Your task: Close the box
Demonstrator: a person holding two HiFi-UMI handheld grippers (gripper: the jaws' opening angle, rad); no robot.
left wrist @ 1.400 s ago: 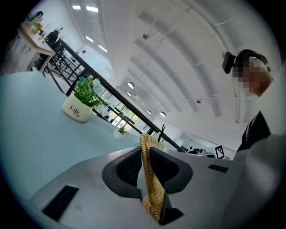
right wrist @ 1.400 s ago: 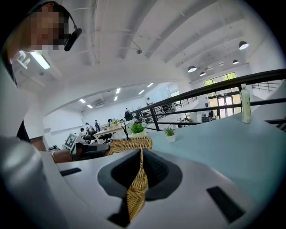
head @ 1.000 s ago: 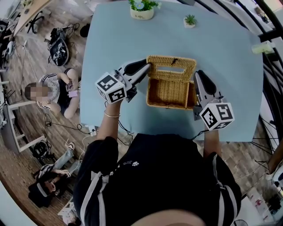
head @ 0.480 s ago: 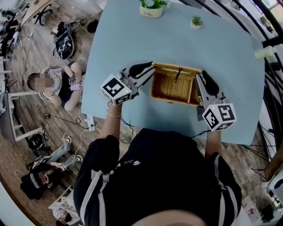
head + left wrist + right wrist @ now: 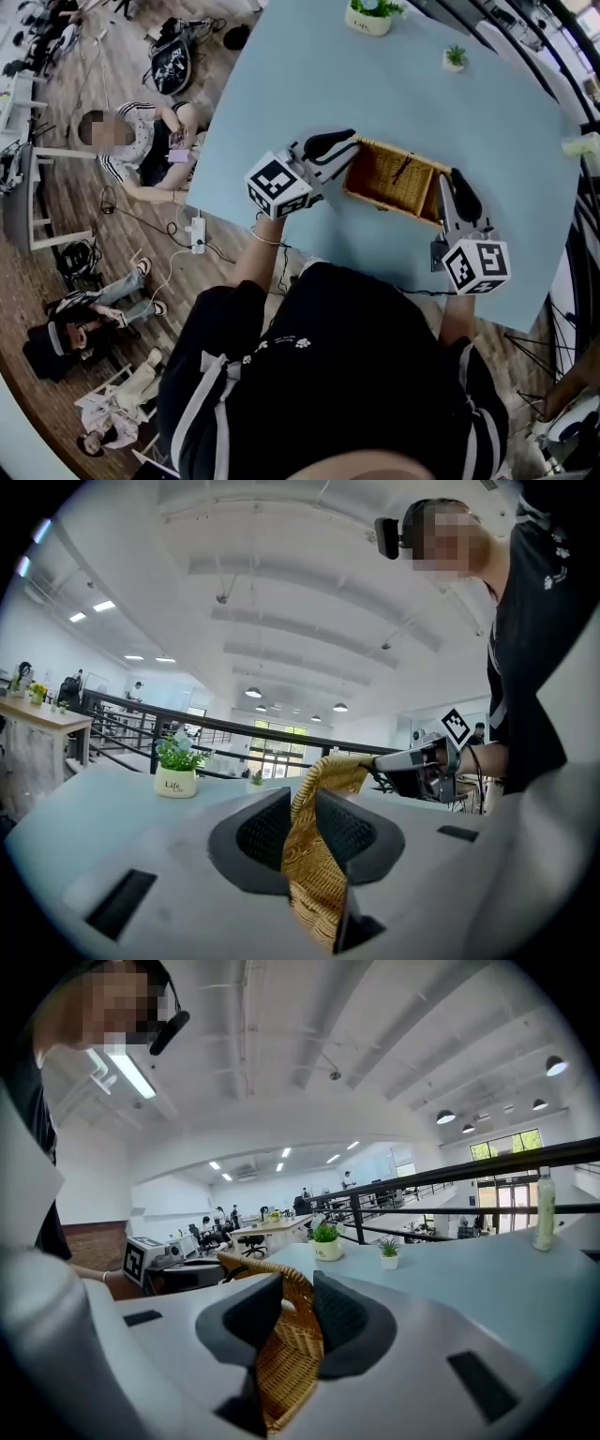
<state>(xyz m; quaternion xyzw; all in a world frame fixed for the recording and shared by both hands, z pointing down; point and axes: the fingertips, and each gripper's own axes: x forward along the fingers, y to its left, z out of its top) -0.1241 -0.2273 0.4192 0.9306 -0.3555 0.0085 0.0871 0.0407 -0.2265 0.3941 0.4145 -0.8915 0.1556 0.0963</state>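
Note:
A woven wicker box (image 5: pixel 389 183) sits on the light blue table (image 5: pixel 281 112) in front of the person. Its hinged lid is raised and tilts over the basket, held at both ends. My left gripper (image 5: pixel 349 143) is shut on the lid's left edge; in the left gripper view the wicker lid (image 5: pixel 314 874) is pinched between the dark pads. My right gripper (image 5: pixel 460 187) is shut on the lid's right edge, and wicker (image 5: pixel 286 1363) fills its jaws too. Each gripper shows in the other's view: the right gripper (image 5: pixel 417 766) and the left gripper (image 5: pixel 155 1265).
Two small potted plants (image 5: pixel 370 14) (image 5: pixel 456 58) stand at the table's far side. A bottle (image 5: pixel 543 1208) stands at the table's right side. The table's near edge runs just below the box. People sit on the wooden floor to the left (image 5: pixel 141 150).
The lid lay open behind the box; both grippers have swung it up and forward over the basket. The head view has shifted, so the box sits further right.

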